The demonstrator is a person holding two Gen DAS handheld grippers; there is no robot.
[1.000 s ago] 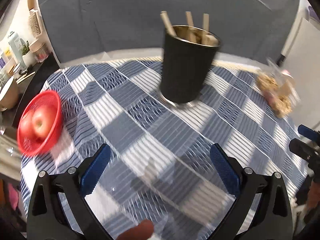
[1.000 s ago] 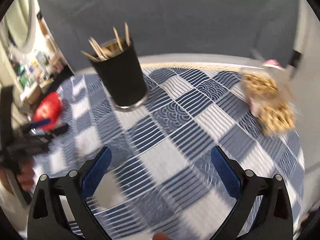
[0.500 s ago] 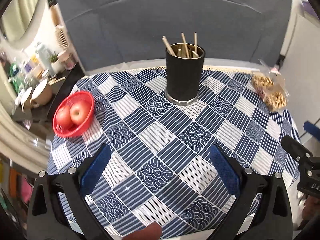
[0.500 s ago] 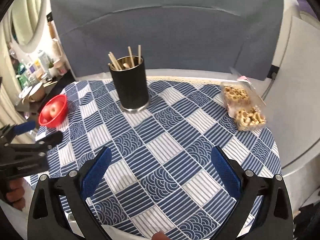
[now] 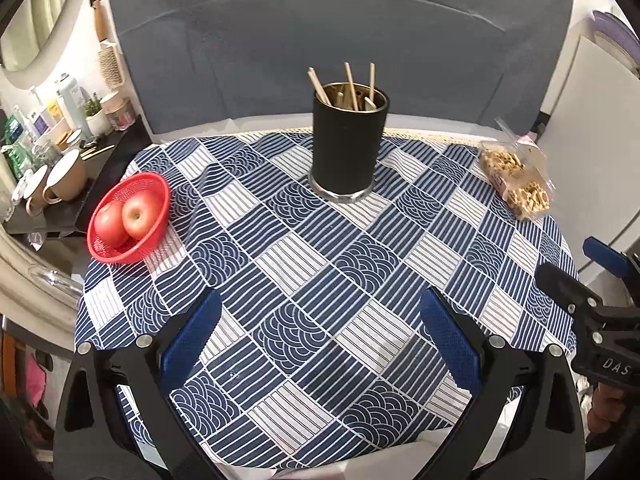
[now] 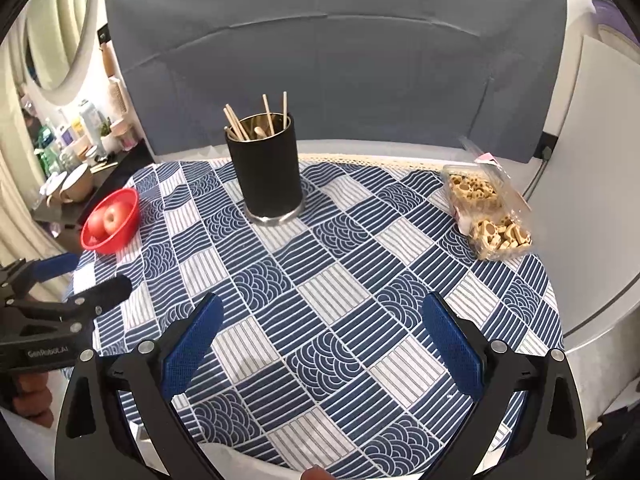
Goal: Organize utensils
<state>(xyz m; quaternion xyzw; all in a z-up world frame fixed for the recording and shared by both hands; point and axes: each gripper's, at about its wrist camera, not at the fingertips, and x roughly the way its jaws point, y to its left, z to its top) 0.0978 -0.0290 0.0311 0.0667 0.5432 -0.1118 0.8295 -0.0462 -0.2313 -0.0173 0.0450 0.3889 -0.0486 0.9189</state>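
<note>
A black utensil cup point(image 5: 347, 144) with a metal base stands at the far middle of the table; it also shows in the right wrist view point(image 6: 269, 172). Several wooden chopsticks point(image 5: 350, 86) and other utensils stick out of it point(image 6: 256, 120). My left gripper point(image 5: 320, 336) is open and empty, held above the table's near edge. My right gripper point(image 6: 320, 340) is open and empty, also over the near edge. Each gripper shows in the other's view, the right one point(image 5: 600, 280) at the right edge and the left one point(image 6: 68, 284) at the left edge.
A red basket point(image 5: 130, 218) with two apples sits at the table's left edge, also in the right wrist view point(image 6: 110, 220). A clear box of snacks point(image 5: 516, 184) lies at the far right point(image 6: 486, 212). A blue patterned tablecloth point(image 5: 320, 264) covers the table. A shelf with mugs and bottles point(image 5: 52, 160) stands left.
Both grippers have pulled back and up from the cup, which now looks smaller and farther away. The jaws stay open and empty.
</note>
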